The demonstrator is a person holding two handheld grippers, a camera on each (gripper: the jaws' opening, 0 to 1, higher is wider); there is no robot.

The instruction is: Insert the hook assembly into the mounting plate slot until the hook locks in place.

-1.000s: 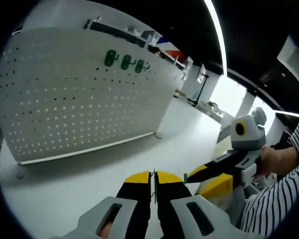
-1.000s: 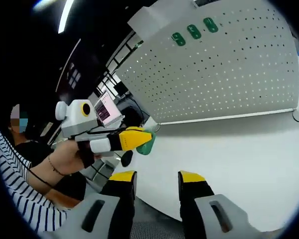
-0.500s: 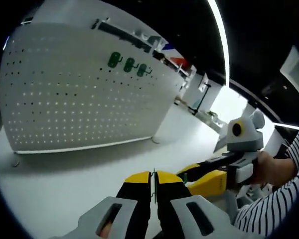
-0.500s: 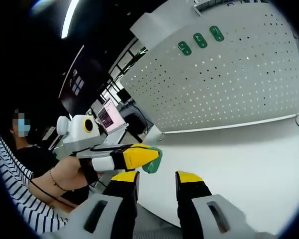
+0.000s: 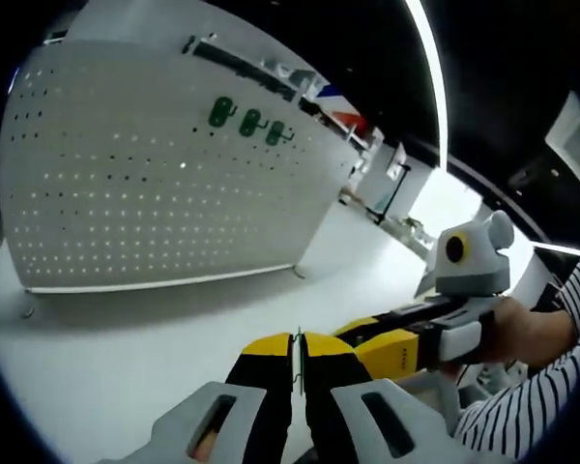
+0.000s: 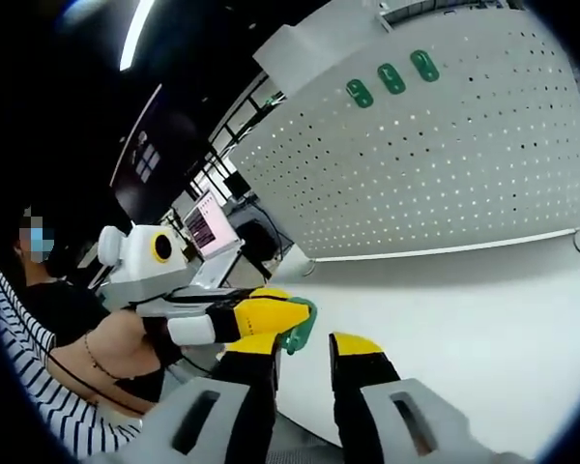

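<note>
With the left gripper (image 6: 288, 319) pinching the green hook (image 6: 298, 331) low left of centre in the right gripper view and the right gripper (image 6: 304, 348) open, a clean handover should precede approaching the pegboard (image 6: 445, 155) at upper right.

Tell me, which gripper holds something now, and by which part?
The left gripper pinches the green hook; the exact part is hidden. The right gripper is open, empty.

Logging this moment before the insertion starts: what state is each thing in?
left gripper: shut on the green hook piece.
right gripper: open, nothing between its jaws.
pegboard: upright on the white table.
three green hooks: mounted in a row high on the pegboard.
</note>
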